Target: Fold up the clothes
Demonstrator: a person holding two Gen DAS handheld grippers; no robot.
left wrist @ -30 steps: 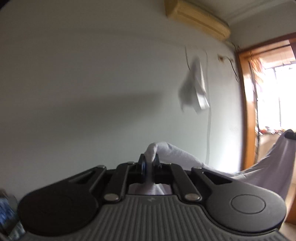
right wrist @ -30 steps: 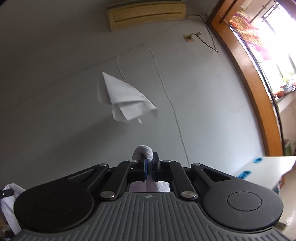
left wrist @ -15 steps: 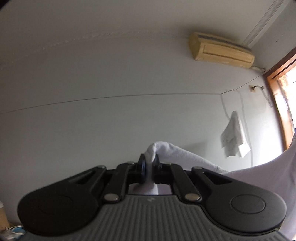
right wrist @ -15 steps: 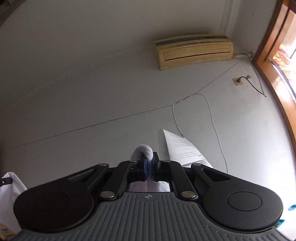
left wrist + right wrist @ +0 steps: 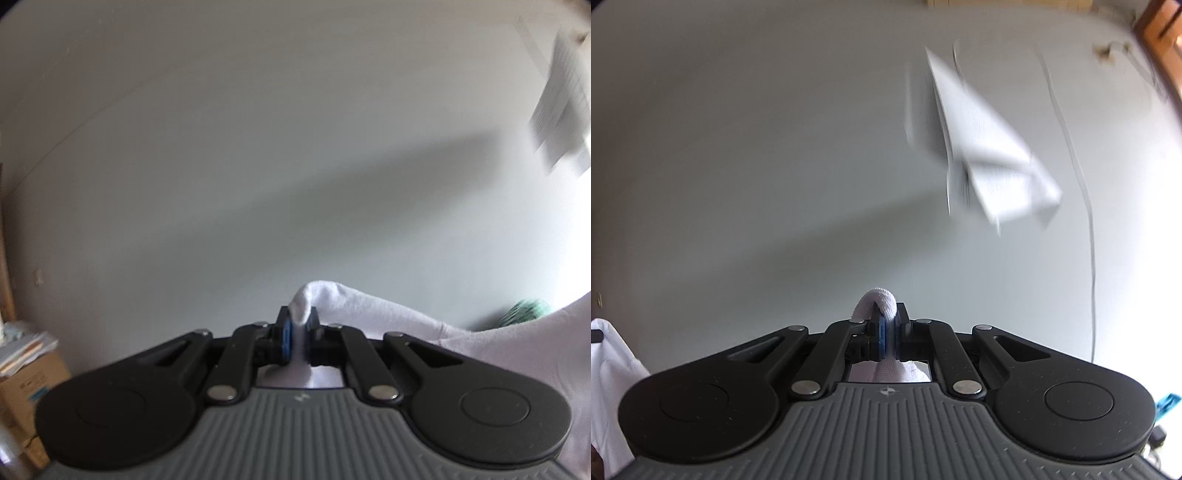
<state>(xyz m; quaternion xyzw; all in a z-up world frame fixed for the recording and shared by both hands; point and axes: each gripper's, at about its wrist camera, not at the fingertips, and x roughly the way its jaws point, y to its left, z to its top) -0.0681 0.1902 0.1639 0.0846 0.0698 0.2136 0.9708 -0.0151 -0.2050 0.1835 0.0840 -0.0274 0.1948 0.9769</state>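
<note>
Nearest, the left gripper [image 5: 298,334] is seen closed on a pinched fold of the white garment [image 5: 354,306], the cloth being squeezed between the blue pads [image 5: 287,338] and bunched above them. From that pinch the garment is carried off to the right, where it is spread in a broad sheet along the lower right edge of the left wrist view. A small embossed mark is visible on the ribbed grey body below the jaws, but it cannot be read. The right gripper [image 5: 887,332] is likewise clamped on a rounded loop of the same white fabric, and more of the cloth is seen at the far left edge of the right wrist view.

Further off, a cardboard box [image 5: 26,387] with a blue label, too blurred to be read, is seen at lower left, papers being stacked on it. Beyond, folded printed sheets [image 5: 986,158] are hung on the grey wall [image 5: 775,147]; their lines of print are smeared by motion. A thin cable [image 5: 1086,206] is run down the wall beside them
</note>
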